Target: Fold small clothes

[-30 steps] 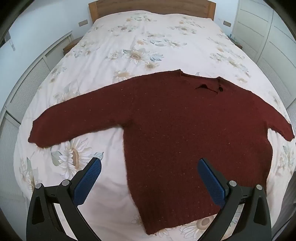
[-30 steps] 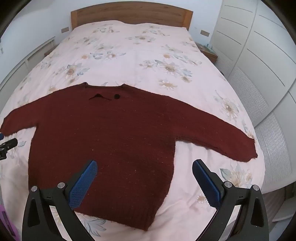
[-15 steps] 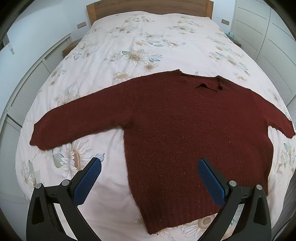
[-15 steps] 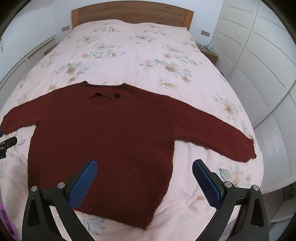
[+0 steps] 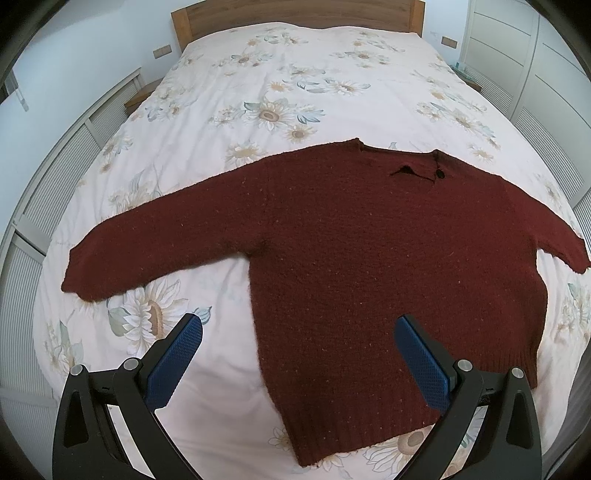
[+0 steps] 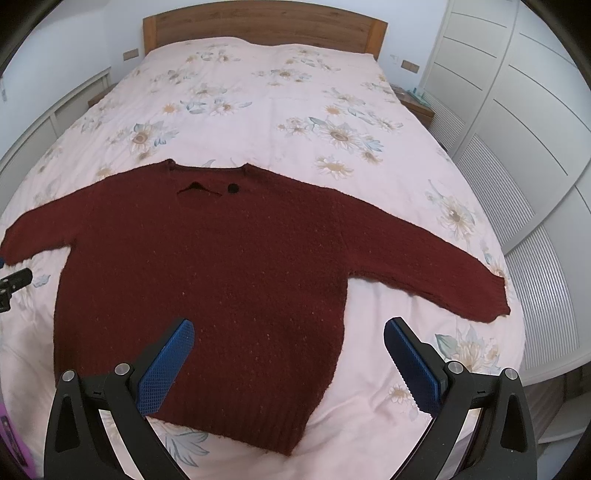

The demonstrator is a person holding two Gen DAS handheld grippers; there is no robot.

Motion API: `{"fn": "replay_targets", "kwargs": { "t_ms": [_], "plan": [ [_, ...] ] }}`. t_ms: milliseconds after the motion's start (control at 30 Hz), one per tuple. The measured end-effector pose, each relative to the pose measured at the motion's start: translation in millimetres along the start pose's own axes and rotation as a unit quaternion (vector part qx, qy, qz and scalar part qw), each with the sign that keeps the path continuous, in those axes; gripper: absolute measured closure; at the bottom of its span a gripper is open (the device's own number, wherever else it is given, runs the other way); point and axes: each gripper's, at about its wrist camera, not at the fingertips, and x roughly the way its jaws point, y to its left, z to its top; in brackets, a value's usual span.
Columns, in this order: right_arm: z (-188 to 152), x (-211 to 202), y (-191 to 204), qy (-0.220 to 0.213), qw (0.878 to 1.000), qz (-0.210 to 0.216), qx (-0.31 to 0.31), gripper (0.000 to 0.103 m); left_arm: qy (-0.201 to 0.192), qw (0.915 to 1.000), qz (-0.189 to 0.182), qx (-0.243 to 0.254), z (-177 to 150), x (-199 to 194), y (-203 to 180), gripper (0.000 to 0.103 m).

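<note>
maroon sweater (image 5: 369,258) flat on bed (image 5: 295,74); left claw (image 5: 298,349) and right claw (image 6: 289,350) both wide.

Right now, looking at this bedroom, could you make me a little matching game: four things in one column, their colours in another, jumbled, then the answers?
Things:
1. sweater
2. headboard
3. gripper pads
4. button at the sweater's neck

Colours:
A. blue
B. black
C. dark red
D. brown wood

Pairs: 1-C, 2-D, 3-A, 4-B
</note>
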Motion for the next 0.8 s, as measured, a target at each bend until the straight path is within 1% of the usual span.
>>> {"fn": "replay_targets", "kwargs": {
  "t_ms": [333, 800],
  "plan": [
    [-2.1, 4.6, 1.1, 0.008, 1.000, -0.004, -0.006, 0.001, 0.009, 1.0000, 0.001, 0.000, -0.8, 3.3, 1.5, 0.001],
    [-6.2, 10.0, -0.2, 0.020, 1.000, -0.009, -0.008, 0.001, 0.008, 1.0000, 0.002, 0.000, -1.4, 3.7, 3.4, 0.001]
  ]
}}
